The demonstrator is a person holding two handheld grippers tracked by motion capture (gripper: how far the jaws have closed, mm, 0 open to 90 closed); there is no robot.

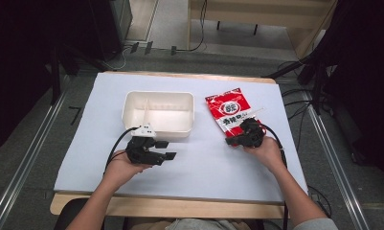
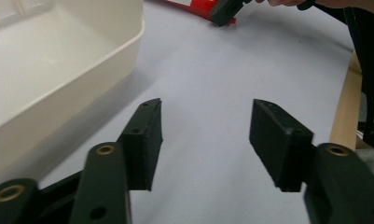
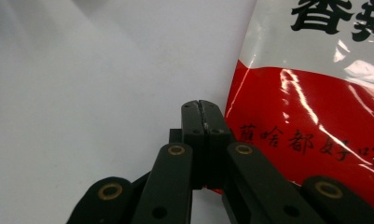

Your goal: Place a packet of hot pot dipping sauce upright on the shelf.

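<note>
High view: a white table lies in front of you, with a wooden edge along your side. On its left half sits a cream rectangular tub, open at the top, with a thin divider inside splitting it into 2 compartments. To the right of the tub, apart from it, a red and white snack bag lies flat, printed with black characters.

Your left gripper rests low over the table just in front of the tub. In the left gripper view its 2 black jaws stand wide apart with bare table between them, holding nothing, and the tub wall runs close along the left.

Your right gripper sits at the bag's near edge. In the right gripper view its jaws are pressed together, tips meeting, right beside the bag's left edge; whether they pinch the bag, you cannot tell.
</note>
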